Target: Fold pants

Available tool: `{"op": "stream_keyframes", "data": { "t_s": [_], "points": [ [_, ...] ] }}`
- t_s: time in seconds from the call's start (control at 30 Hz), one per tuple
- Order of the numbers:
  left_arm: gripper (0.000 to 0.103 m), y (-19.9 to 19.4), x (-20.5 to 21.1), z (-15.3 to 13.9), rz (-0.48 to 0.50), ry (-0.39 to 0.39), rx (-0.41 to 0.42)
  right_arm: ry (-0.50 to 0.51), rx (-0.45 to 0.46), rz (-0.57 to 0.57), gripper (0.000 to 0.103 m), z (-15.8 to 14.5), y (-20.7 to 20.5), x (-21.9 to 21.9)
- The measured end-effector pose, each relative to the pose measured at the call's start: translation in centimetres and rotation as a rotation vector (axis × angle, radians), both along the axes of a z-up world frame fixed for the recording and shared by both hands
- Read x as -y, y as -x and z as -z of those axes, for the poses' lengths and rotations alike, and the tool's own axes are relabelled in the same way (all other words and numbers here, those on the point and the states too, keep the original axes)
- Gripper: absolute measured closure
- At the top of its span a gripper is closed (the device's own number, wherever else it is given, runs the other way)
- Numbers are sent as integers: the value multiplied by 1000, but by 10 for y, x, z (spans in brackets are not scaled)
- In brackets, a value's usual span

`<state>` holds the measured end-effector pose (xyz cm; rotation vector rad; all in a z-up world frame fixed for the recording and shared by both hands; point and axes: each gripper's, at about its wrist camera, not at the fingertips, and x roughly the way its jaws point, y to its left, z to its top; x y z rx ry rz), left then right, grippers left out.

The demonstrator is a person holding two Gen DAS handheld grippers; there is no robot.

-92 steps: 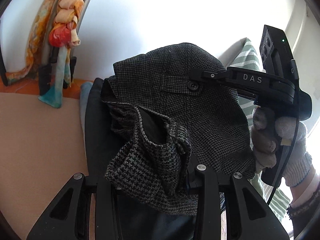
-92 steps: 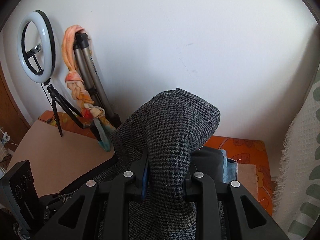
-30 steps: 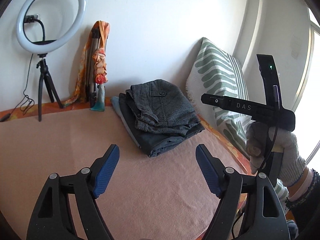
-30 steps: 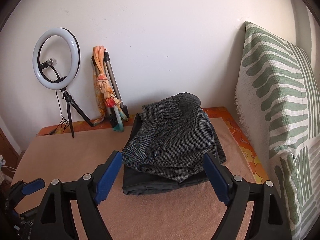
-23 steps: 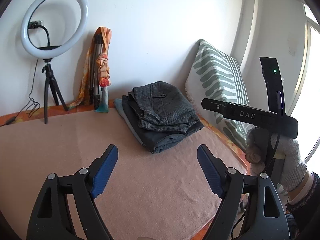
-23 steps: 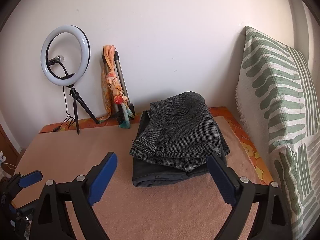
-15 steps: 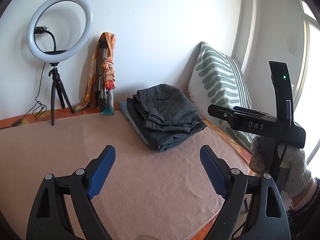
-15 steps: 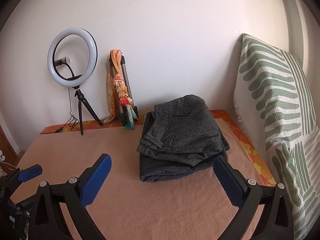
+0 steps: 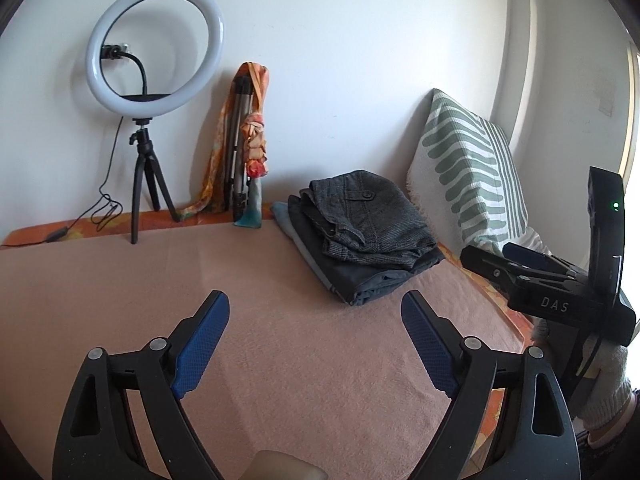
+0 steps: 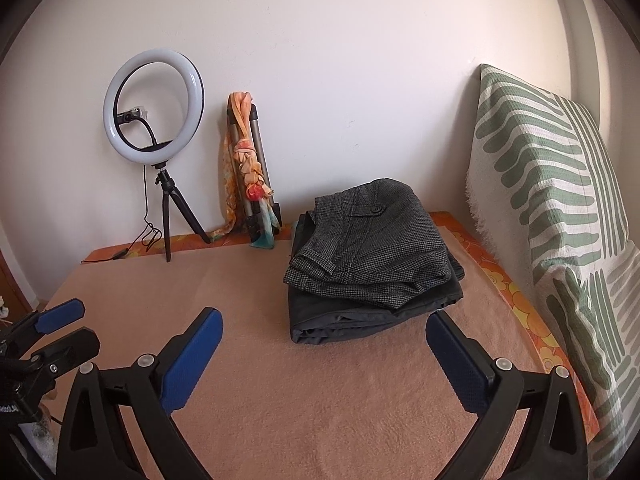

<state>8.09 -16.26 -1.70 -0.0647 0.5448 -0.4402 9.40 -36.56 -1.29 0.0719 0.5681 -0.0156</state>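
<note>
Pants well beyond both jaws

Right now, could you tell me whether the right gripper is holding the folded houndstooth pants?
No, the right gripper is open and empty, while the houndstooth pants lie folded on the dark stack beyond it.
</note>
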Motion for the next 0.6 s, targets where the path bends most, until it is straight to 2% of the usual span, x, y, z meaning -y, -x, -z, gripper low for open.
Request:
{"op": "stream_keyframes", "data": {
  "t_s": [0.03,0.1,0.23,0.6],
  "points": [
    [4,-1,-1,-1,-7,-11,5,8,7,1,0,-1,2,-1],
    [1,1,-4,-2,-15,-9,19,30,21,4,0,-3,5,-4],
    [1,3,-9,-5,-24,1,33,25,27,9,0,-4,8,-2],
    [1,7,-9,5,-21,-70,61,33,13,17,0,2,7,-1]
  ]
}}
